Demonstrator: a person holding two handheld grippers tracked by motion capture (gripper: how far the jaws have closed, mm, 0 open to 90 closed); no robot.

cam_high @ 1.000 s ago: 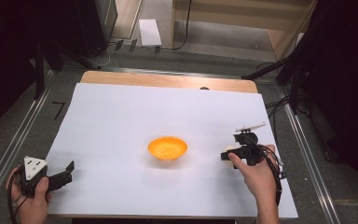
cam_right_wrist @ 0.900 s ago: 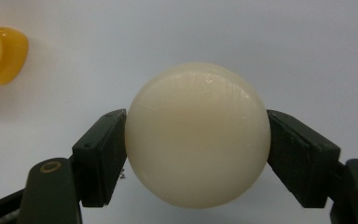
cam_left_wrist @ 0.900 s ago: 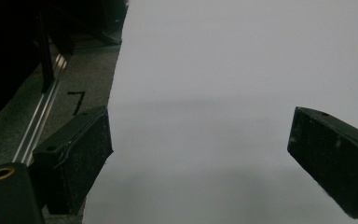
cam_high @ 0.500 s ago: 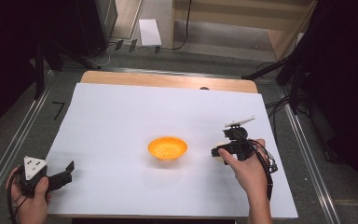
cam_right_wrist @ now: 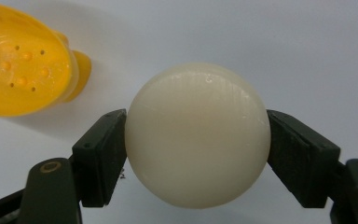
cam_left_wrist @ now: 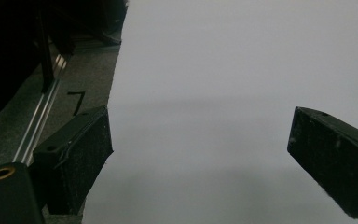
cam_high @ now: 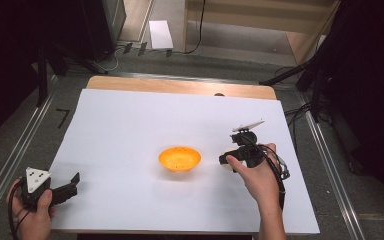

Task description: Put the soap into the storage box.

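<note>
A: Right gripper view, at the table: the right gripper has its fingers clenched on the cream ball, one pad on each flank at its widest part. Why there?

B: A round thing slips unless pinched across the middle; that grip looks square and secure. The orange bowl, dotted with small holes, lies just beyond to the upper left, so the ball is probably bound for it.

A: And from the high view?

B: The right gripper hangs just right of the orange bowl, which sits mid-sheet on the white table, reachable from either side. The ball shows as a pale spot at the fingertips.

A: The other hand?

B: The left gripper rests near the front left corner, well apart, fingers released and spread over bare white surface, grasping nothing, likely parked out of the way.
</note>
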